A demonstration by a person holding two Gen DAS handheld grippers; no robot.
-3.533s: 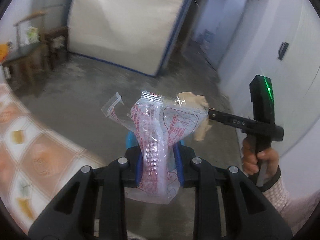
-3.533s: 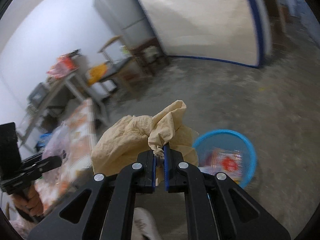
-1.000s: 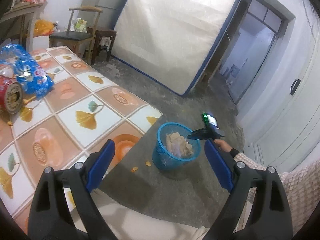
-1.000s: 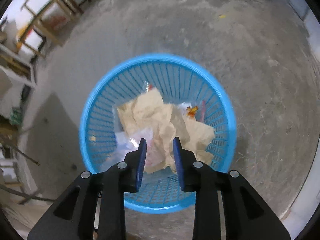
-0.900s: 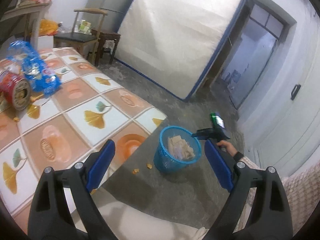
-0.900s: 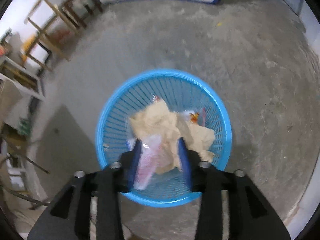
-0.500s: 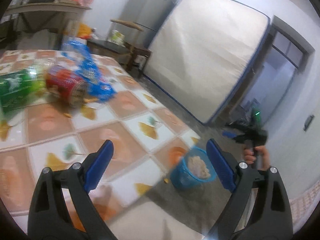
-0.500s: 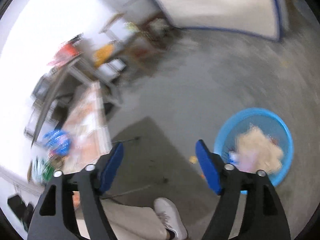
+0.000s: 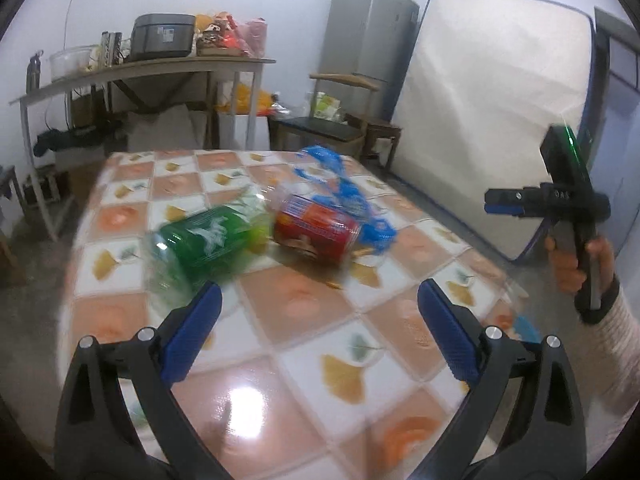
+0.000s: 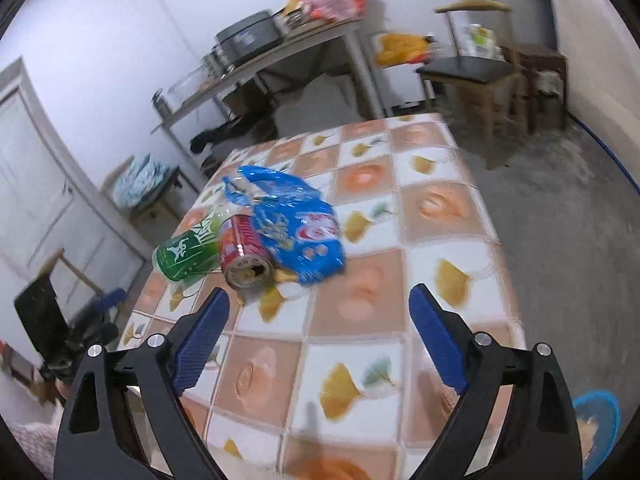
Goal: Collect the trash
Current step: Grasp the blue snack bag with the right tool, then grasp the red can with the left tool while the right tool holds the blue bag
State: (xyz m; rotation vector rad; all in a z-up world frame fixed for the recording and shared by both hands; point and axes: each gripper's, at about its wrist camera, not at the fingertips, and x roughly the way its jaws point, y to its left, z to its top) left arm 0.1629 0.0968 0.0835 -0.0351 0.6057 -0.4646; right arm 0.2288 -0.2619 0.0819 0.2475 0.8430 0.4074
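On the tiled table [image 9: 308, 320] lie a green plastic bottle [image 9: 208, 244], a red can [image 9: 316, 232] and a blue crumpled wrapper [image 9: 348, 196], close together. My left gripper [image 9: 319, 292] hovers just short of them, its jaws opening wide with nothing between them. My right gripper [image 10: 319, 296] is above the table's near part, its jaws also opening and empty. In the right wrist view the can [image 10: 244, 256] lies on its side between the bottle [image 10: 184, 254] and the wrapper [image 10: 296, 228]. The blue trash basket [image 10: 596, 412] stands on the floor at the lower right.
A chair [image 10: 468, 68] stands beyond the table's far end. A long shelf table [image 9: 152, 68] with a cooker and bags lines the wall. A fridge [image 9: 368, 32] and a leaning mattress [image 9: 488, 100] are at the right, with concrete floor [image 10: 560, 208] beside the table.
Both grippers swung up from the blue basket to the table. The right jaws opened and left the tan paper in the basket. The left gripper no longer holds the plastic bag.
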